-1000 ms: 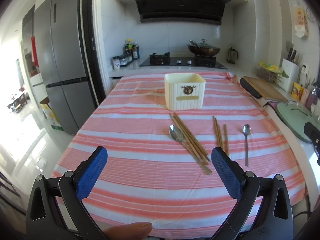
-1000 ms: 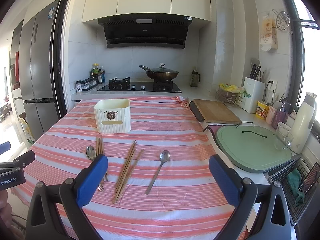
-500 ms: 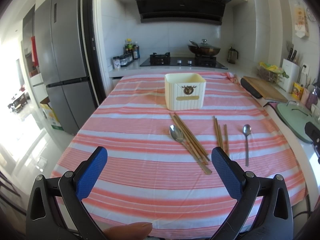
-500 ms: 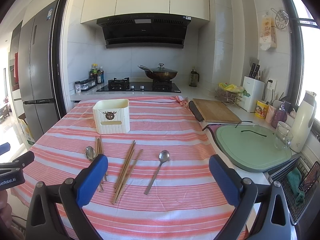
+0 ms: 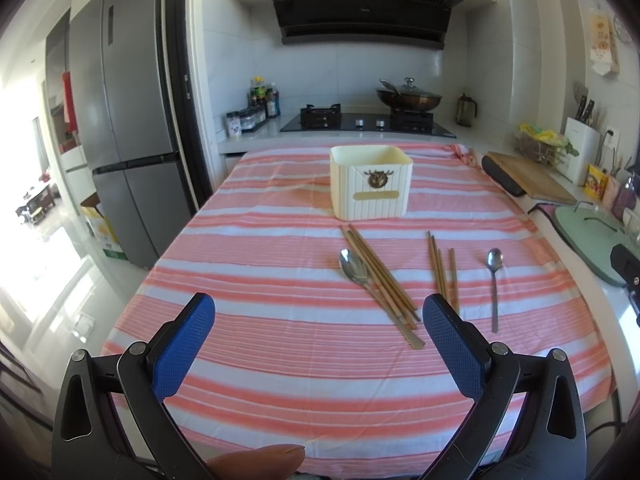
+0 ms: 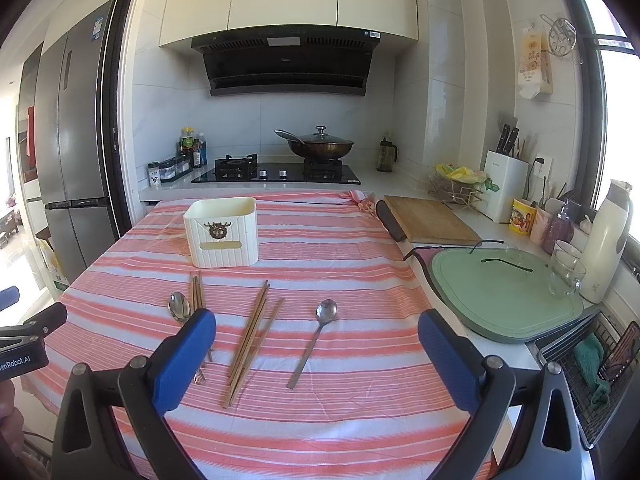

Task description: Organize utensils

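Observation:
A cream utensil holder [image 5: 371, 181] [image 6: 221, 231] stands upright on the striped tablecloth [image 5: 256, 280]. In front of it lie a spoon [image 5: 354, 269] beside a bundle of chopsticks [image 5: 380, 276], a second set of chopsticks [image 5: 440, 268] [image 6: 252, 336], and another spoon [image 5: 494, 280] [image 6: 314, 340]. The left spoon also shows in the right wrist view [image 6: 179, 306]. My left gripper [image 5: 318, 340] is open and empty above the table's near edge. My right gripper [image 6: 316, 344] is open and empty, above the near side, right of the left one.
A wooden cutting board [image 6: 430, 220] and a green board [image 6: 504, 292] lie on the counter to the right. A glass [image 6: 566, 272] and white jug [image 6: 608, 240] stand beyond. A stove with a wok [image 6: 320, 146] is behind. A fridge [image 5: 120, 140] stands at left.
The right gripper's view has shifted slightly; it has edged a little forward and left. The left gripper has not visibly moved. Nothing on the table moved.

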